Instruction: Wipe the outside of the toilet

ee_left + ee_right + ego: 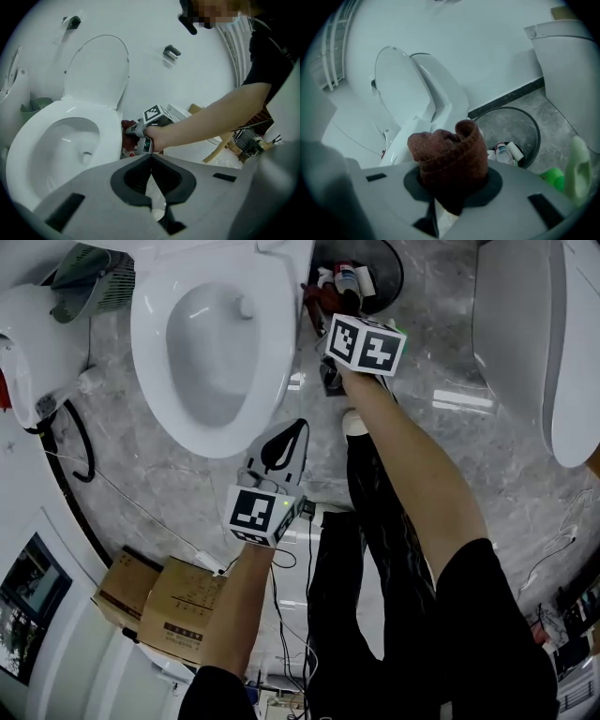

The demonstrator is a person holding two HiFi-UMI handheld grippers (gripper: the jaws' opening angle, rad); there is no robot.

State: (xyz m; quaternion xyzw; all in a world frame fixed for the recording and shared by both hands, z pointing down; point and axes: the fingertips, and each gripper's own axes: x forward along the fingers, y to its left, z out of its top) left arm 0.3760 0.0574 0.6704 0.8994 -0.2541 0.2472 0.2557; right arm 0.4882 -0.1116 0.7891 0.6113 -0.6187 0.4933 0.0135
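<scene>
No readable text.
- Cardboard box (180,613), below-left of toilet (150,343): dark print block on its side, too small to read.
- Bottles (349,279) in bin (394,277), right of toilet: labels blurred.
- Marker cubes (366,343) near toilet: black-and-white square patterns, no letters.

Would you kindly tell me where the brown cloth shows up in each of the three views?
Head view: brown cloth top centre, beside the toilet rim.
Left gripper view: cloth centre-left, at the right tool tip.
Right gripper view: cloth centre, clamped in that tool.
Shared landmark: the white toilet.
</scene>
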